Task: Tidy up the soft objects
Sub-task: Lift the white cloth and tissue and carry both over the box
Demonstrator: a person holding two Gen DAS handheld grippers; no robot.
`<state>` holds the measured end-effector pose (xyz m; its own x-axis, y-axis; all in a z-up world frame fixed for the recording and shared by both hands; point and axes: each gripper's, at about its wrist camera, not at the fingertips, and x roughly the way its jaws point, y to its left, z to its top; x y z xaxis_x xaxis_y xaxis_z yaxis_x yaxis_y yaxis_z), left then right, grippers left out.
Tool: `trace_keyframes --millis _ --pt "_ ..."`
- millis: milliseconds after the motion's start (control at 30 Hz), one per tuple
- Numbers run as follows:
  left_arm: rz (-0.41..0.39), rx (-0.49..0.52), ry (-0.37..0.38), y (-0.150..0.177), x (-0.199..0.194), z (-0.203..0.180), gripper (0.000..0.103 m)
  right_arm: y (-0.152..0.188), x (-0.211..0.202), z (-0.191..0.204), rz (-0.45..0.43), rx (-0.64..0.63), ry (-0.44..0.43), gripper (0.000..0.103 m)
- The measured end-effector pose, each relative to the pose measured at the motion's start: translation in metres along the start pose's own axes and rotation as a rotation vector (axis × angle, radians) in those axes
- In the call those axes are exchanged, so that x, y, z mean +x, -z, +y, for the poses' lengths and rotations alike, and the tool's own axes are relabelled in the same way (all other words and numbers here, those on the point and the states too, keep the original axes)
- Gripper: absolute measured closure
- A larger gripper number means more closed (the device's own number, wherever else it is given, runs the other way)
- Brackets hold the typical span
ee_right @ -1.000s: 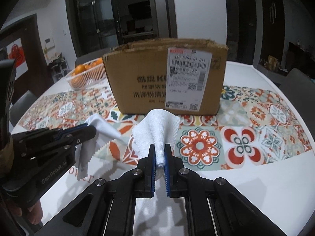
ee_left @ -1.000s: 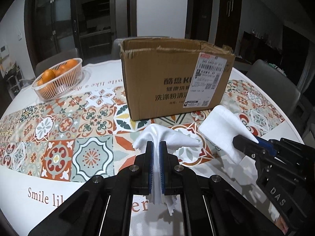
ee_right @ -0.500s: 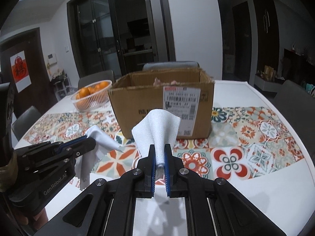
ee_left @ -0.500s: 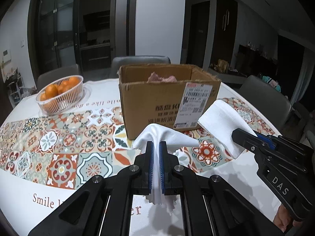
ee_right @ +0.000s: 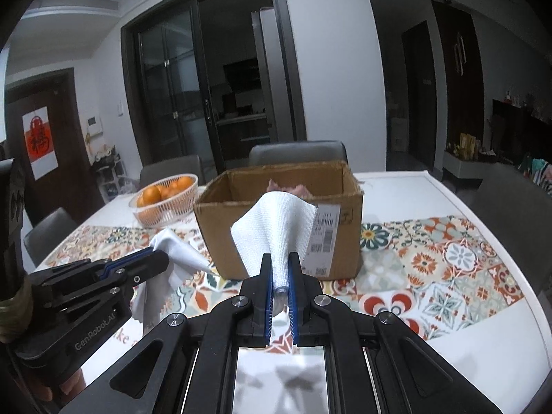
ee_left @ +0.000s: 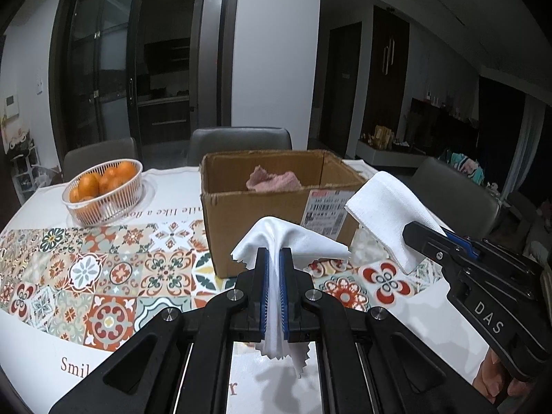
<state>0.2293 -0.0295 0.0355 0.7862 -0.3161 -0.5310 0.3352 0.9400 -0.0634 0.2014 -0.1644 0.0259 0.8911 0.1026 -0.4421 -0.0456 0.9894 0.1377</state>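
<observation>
My left gripper (ee_left: 274, 255) is shut on a thin white cloth with zigzag edges (ee_left: 293, 238) and holds it in the air in front of the open cardboard box (ee_left: 272, 227). My right gripper (ee_right: 280, 260) is shut on a folded white towel (ee_right: 276, 227), also held up before the box (ee_right: 276, 238). A pink cloth (ee_left: 272, 181) lies inside the box. The right gripper with the towel (ee_left: 390, 207) shows at the right of the left wrist view. The left gripper with its cloth (ee_right: 176, 252) shows at the left of the right wrist view.
A white basket of oranges (ee_left: 103, 195) stands at the back left of the table. The table carries a patterned tile runner (ee_left: 86, 276). Grey chairs (ee_left: 241, 143) stand around the table.
Both grippers have risen with their cloths, so the box's open top and the pink cloth inside now show. Both stay shut.
</observation>
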Motion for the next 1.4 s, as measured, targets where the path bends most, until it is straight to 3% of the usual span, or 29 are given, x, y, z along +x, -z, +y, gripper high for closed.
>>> trace_keyframes --millis 600,1400 --pt "-0.095 0.013 0.0 -0.038 -0.004 -0.004 0.095 -0.04 -0.01 -0.005 -0.116 -0.013 -0.004 0.094" --pt "-0.144 0.053 -0.018 -0.093 0.046 -0.002 0.095 -0.085 0.035 -0.02 -0.166 -0.026 -0.027 0.094"
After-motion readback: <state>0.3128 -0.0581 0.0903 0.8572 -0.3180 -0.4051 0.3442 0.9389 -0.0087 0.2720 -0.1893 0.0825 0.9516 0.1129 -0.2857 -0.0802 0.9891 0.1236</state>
